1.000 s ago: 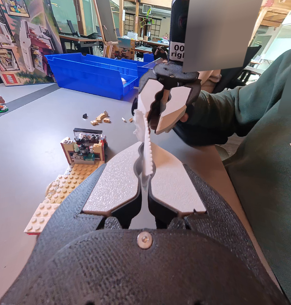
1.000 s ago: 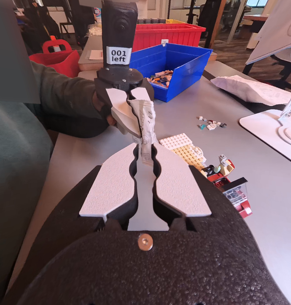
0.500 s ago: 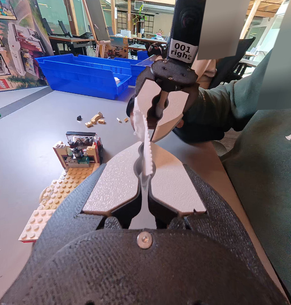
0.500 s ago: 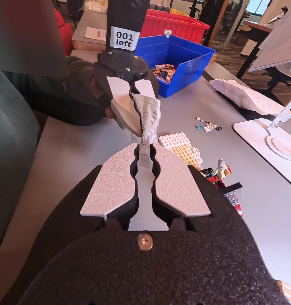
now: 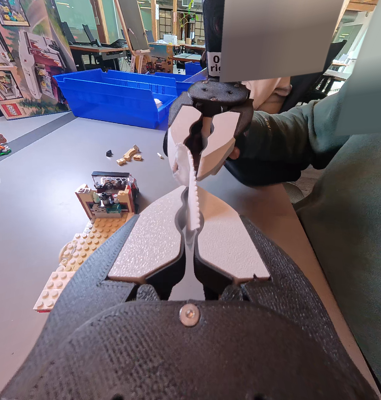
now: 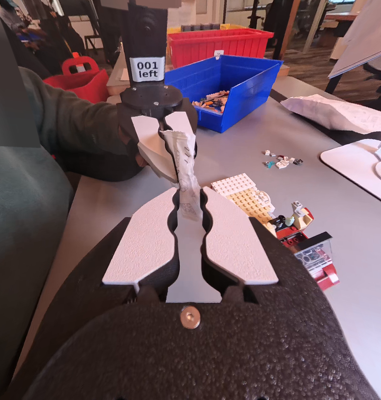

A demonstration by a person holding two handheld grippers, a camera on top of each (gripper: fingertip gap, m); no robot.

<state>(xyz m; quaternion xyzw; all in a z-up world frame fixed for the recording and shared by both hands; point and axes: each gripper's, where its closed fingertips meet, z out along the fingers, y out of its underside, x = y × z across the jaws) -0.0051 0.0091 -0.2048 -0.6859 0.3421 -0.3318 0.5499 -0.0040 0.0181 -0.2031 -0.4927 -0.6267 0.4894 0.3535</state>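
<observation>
A: We are looking along the left gripper [image 5: 190,195] first: its two white pads are pressing together on the serrated edge of a white paper bag [image 5: 192,207], so it is clamping that bag.

B: And the right gripper [image 6: 188,191]? We are seeing its fingers standing apart, with the bag's printed end [image 6: 188,205] hanging between them; a gap is showing beside the left pad, and on the right side we cannot tell whether the pad is touching the paper.

A: From the left wrist view we are also seeing that right gripper [image 5: 195,171] at twelve o'clock, tips pointing down at the bag's top, its fingers parted there too.

B: Moving outward, we are finding the grey table [image 6: 250,138] under both. In the right wrist view a brick build on tan and white plates [image 6: 248,199] is sitting at three o'clock of the fingertips, and small loose bricks [image 6: 280,161] are lying at about two o'clock.

A: A blue bin [image 6: 228,91] with mixed bricks is standing at one o'clock, a red bin [image 6: 217,47] behind it, and another white bag [image 6: 336,114] is lying far right.

B: In the left wrist view we are seeing the same build [image 5: 109,194] at nine o'clock and tan pieces [image 5: 129,154] at ten to eleven o'clock
</observation>
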